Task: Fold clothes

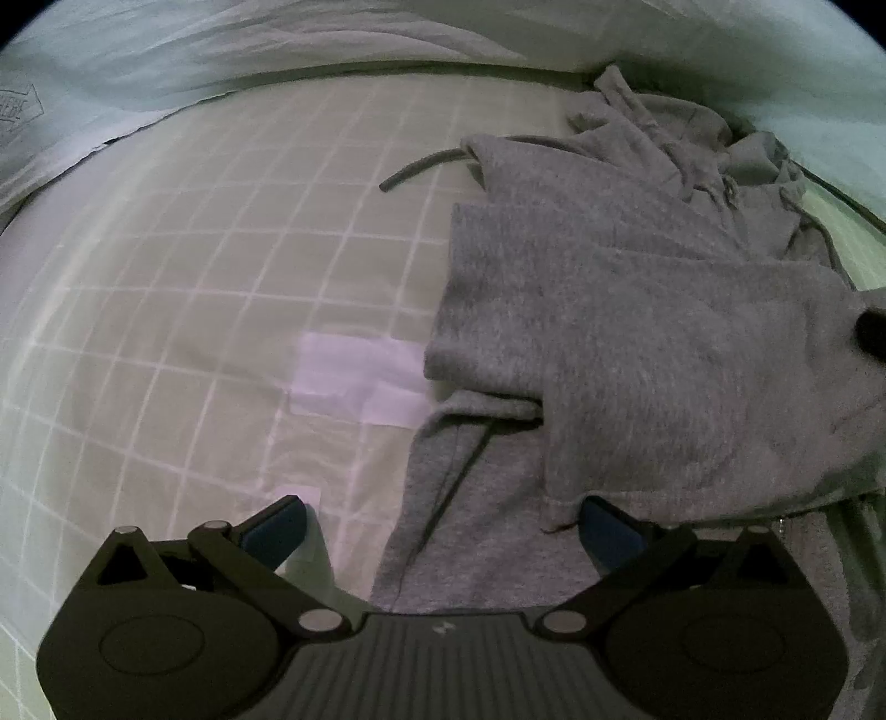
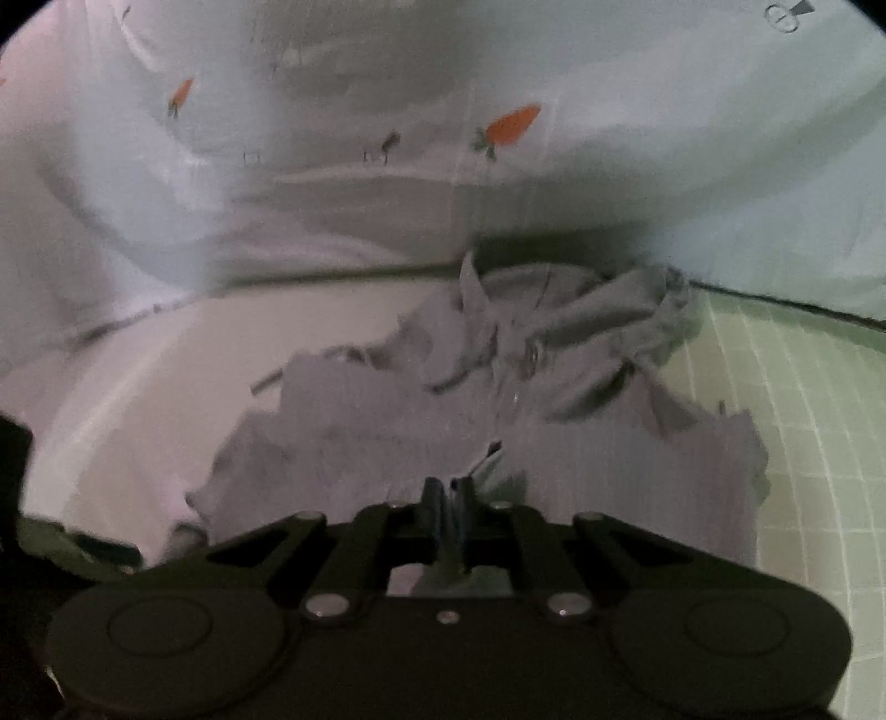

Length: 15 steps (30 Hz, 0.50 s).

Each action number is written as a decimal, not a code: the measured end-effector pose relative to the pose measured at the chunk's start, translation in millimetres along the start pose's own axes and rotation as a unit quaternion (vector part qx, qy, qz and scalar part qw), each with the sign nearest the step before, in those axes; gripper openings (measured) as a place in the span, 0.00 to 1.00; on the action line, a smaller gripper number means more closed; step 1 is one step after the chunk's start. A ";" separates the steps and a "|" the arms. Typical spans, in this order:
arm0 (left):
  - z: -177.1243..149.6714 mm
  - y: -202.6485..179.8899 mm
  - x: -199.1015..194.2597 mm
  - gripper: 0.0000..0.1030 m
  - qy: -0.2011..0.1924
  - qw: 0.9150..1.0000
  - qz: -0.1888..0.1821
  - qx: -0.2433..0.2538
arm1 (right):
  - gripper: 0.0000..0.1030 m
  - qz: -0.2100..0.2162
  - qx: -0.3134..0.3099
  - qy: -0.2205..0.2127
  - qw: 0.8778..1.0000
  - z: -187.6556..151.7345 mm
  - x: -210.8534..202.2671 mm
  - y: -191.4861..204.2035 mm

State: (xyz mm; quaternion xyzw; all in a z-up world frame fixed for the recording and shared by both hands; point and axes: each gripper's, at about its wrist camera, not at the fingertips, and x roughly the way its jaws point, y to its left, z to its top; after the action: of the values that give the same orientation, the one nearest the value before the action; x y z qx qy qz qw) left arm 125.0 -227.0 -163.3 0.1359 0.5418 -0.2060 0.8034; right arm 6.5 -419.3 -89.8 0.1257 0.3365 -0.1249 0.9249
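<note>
A grey hoodie (image 1: 637, 332) lies partly folded on a pale green checked sheet (image 1: 194, 304), its hood bunched at the far right and a dark drawstring (image 1: 421, 166) trailing left. My left gripper (image 1: 443, 526) is open just above the hoodie's near edge, its right finger touching the cloth. In the right wrist view the hoodie (image 2: 498, 399) spreads ahead, blurred. My right gripper (image 2: 449, 493) is shut on a fold of the hoodie's fabric, with a zip edge showing just beyond the fingertips.
A white patch (image 1: 360, 376) marks the sheet left of the hoodie. A pale quilt (image 1: 277, 50) is heaped along the far side; in the right wrist view it shows carrot prints (image 2: 512, 124). Bare checked sheet (image 2: 819, 432) lies to the right.
</note>
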 end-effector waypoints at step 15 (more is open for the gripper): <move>53.0 15.3 -33.0 1.00 -0.035 0.995 -0.070 -0.059 | 0.05 -0.025 0.060 -0.064 0.996 17.2 -36.5 -35.0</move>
State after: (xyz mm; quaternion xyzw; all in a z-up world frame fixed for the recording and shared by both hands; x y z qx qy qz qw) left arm 164.6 -230.9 -112.8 0.0427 0.5329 -0.2335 0.8122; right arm -21.5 -452.2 -58.4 0.1641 0.2717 -0.1759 0.9318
